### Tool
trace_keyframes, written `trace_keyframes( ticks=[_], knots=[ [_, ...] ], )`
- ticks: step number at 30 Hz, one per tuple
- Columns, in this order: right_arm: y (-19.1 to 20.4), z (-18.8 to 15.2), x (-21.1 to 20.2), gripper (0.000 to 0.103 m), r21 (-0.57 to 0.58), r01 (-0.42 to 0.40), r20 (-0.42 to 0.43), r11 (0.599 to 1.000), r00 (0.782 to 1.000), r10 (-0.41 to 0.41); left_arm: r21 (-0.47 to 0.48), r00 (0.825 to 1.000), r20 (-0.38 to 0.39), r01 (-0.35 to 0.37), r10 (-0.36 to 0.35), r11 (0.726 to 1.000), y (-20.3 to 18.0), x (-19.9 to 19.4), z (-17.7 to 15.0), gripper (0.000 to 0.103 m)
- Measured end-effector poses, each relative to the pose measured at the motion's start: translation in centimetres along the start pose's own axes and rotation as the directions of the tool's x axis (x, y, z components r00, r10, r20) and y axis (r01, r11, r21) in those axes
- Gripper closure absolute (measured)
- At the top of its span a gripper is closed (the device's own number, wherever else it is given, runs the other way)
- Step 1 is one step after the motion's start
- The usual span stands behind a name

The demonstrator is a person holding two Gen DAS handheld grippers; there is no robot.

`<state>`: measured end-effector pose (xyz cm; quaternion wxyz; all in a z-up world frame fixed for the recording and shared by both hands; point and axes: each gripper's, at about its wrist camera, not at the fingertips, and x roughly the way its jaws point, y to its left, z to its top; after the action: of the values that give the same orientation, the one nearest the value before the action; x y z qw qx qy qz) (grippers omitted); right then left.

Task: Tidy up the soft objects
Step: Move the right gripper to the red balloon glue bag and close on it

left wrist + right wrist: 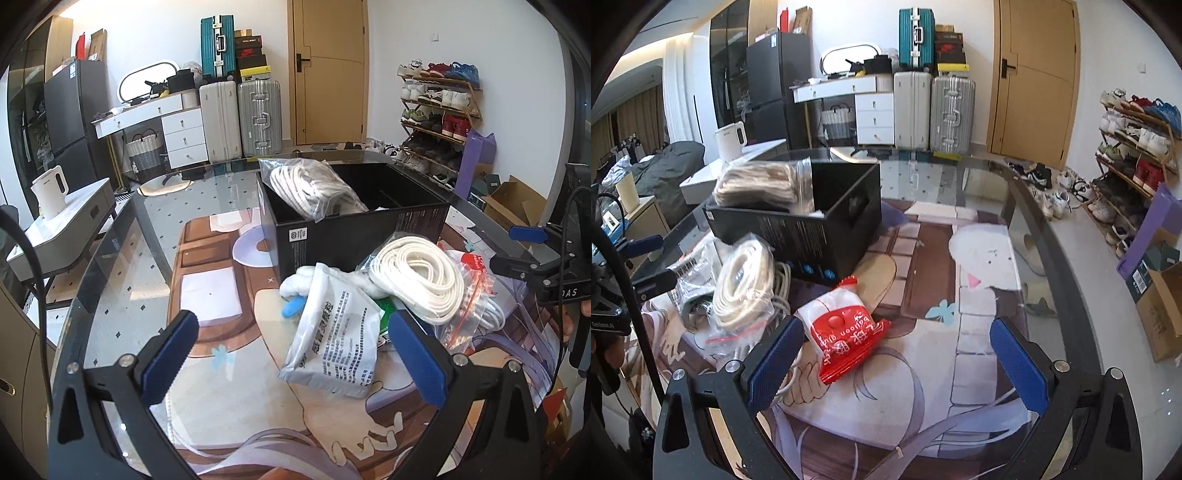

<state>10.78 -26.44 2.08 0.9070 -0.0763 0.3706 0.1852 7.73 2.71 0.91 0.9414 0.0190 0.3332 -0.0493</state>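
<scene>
A black box [354, 229] [812, 229] stands on the printed mat, with a bag of white cord [314, 188] leaning out of it. In front of it lie a grey-white printed pouch [332, 332], a bagged coil of white lace [421, 277] [742, 284] and a red-and-white packet [842, 332]. My left gripper [295, 354] is open just short of the pouch, which lies between its blue pads. My right gripper [897, 354] is open, with the red packet just beyond its left pad [775, 362]. Each view shows the other gripper at its edge.
The table [1052, 236] is a round glass top with a dark rim, covered by a cartoon mat [214, 295]. A white kettle [50, 192] stands on a grey side unit to the left. A shoe rack [439, 110], suitcases [240, 118] and cardboard boxes [1160, 306] stand on the floor around it.
</scene>
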Motion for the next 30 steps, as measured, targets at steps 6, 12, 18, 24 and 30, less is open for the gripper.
trace_keyframes(
  ticks=[6,12,18,24,30],
  knots=[
    [0.5,0.2,2.1,0.001,-0.055,0.003,-0.060,0.998,0.998,-0.007,0.003,1.000,-0.009,0.006,-0.006,1.000,0.0,0.3,-0.4,0.000],
    [1.4,0.4,3.1,0.001,-0.104,-0.015,-0.089,0.995,0.996,0.006,0.011,1.000,-0.014,0.010,-0.010,1.000,0.0,0.3,-0.5,0.000],
    [1.6,1.0,4.0,0.001,-0.112,-0.031,-0.116,0.993,0.993,0.018,0.015,1.000,-0.018,0.010,-0.010,1.000,-0.1,0.3,-0.6,0.000],
    [1.5,1.8,5.3,0.001,-0.113,-0.055,-0.146,0.992,0.989,0.038,0.020,1.000,-0.022,0.011,-0.011,1.000,0.0,0.3,-0.7,0.000],
    [0.6,1.9,5.9,0.001,-0.112,-0.032,-0.165,0.993,0.986,0.013,0.021,1.000,-0.021,0.010,-0.010,1.000,0.0,0.3,-0.7,0.000]
  ],
)
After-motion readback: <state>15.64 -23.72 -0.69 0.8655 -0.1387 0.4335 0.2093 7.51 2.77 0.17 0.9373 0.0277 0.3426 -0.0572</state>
